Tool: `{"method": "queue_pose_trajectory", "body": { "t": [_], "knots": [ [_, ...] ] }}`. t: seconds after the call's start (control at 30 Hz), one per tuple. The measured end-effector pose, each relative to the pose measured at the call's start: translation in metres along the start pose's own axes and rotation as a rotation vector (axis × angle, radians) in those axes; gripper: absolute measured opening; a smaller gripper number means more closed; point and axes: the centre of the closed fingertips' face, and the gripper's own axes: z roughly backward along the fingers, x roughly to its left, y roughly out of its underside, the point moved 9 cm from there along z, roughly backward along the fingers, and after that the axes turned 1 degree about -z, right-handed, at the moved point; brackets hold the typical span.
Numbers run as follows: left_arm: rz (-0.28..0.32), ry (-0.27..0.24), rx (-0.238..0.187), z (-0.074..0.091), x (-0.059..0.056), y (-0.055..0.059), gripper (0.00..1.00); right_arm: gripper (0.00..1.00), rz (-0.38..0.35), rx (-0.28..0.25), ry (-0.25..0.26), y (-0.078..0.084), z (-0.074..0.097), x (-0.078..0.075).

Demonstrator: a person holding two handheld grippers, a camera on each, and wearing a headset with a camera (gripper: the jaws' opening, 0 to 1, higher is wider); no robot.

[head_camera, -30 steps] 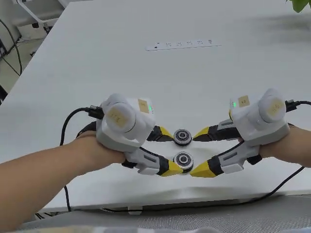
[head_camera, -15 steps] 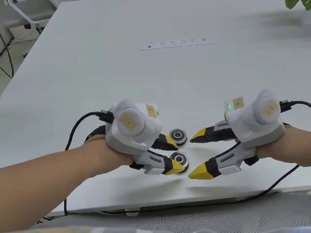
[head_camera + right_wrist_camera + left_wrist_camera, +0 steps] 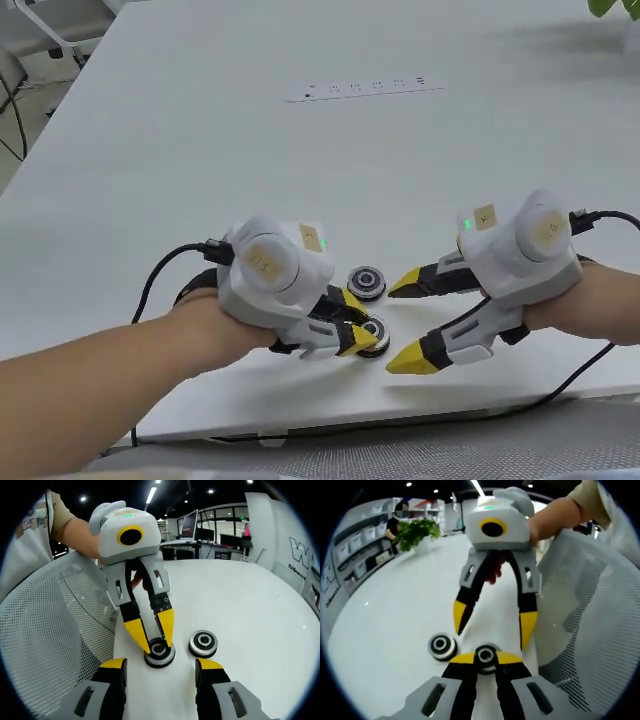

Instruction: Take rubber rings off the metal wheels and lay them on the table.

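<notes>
Left tool [image 3: 485, 658] closed narrow on small silver metal wheel [image 3: 377, 333], yellow tips pressed against both sides of its black rubber ring [image 3: 160, 664]. Wheel laid flat on white table [image 3: 300, 160]. Right tool [image 3: 402, 322] held wide, nothing gripped, tips pointed toward left tool from opposite side. Gripped wheel seen just ahead of right tool, between its tips. Second silver wheel [image 3: 366, 282], ring still fitted, laid on table just beside left tool's far tip, apart from both tools.
</notes>
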Motion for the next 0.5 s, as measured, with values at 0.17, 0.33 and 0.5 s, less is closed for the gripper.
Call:
{"method": "queue_pose_trajectory", "body": {
  "t": [0.17,0.33,0.5],
  "knots": [
    [0.002,-0.010,-0.016,0.000,-0.001,0.001,0.14,0.52,0.029,0.025,-0.012,0.000,-0.006,0.001],
    [0.006,-0.021,-0.024,0.000,-0.002,0.001,0.14,0.46,0.029,0.026,-0.014,0.000,-0.010,-0.001],
    [0.005,-0.029,-0.022,0.000,-0.003,0.001,0.14,0.40,0.025,0.020,-0.014,-0.002,-0.015,-0.001]
  ]
}}
